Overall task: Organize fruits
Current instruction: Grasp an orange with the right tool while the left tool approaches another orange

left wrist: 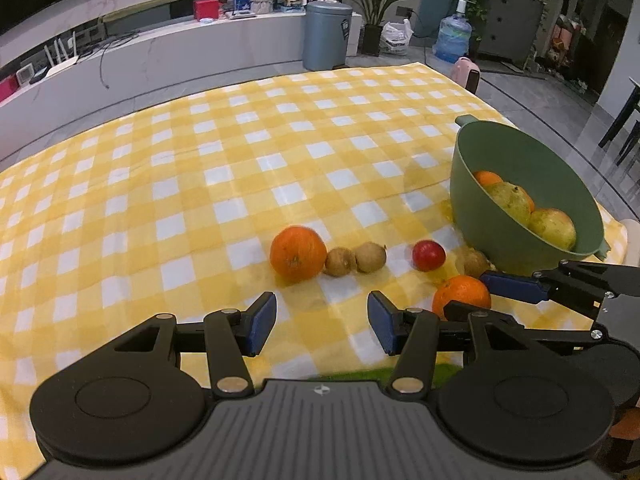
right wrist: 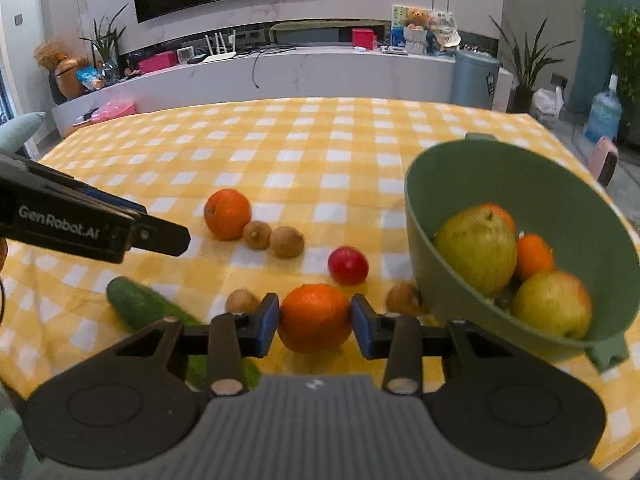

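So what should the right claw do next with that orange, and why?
Probably lift it toward the green bowl. The right claw has its blue pads against both sides of the orange, which sits on the checked cloth, and the bowl beside it already holds fruit.

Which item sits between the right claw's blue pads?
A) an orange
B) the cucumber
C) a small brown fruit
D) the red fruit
A: in the right wrist view the right claw has its pads against both sides of an orange, while the red fruit lies farther off on the cloth.
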### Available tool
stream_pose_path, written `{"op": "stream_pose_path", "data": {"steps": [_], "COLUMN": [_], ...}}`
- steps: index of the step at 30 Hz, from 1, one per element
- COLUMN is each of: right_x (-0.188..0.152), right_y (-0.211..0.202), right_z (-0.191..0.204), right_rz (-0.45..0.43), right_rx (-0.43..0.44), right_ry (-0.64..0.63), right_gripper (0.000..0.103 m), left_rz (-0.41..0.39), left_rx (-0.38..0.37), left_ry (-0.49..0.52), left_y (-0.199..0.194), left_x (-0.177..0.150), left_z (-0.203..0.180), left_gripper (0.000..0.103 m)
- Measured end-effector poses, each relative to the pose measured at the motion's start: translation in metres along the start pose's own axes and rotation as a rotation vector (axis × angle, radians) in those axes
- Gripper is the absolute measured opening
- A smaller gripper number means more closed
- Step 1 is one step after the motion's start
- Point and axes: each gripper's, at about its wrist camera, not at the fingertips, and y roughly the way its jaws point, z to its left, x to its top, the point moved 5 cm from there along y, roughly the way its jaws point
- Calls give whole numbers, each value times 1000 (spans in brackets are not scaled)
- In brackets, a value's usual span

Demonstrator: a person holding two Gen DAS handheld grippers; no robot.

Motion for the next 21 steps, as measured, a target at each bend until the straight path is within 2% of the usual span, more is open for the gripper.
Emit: {"op": "stream_pose_path", "data": {"steps": [4, 10, 21], "right_x": [3, 6, 7], "right_y": [6, 10, 10], "right_z": [-3, -1, -1], "right_rz": [4, 2, 7], "right_rx": [-20, -29, -34], "right_ry": [13, -3, -1], "right_gripper": [36, 36, 36], "left_rz": [-24, -12, 13], "left_rx": [-15, -7, -2], "left_ry": [49, 135, 189], "left_y": [13, 34, 57], "left_x": [6, 9, 15], "left_z": [0, 5, 4], "left_gripper": [62, 62, 62]}}
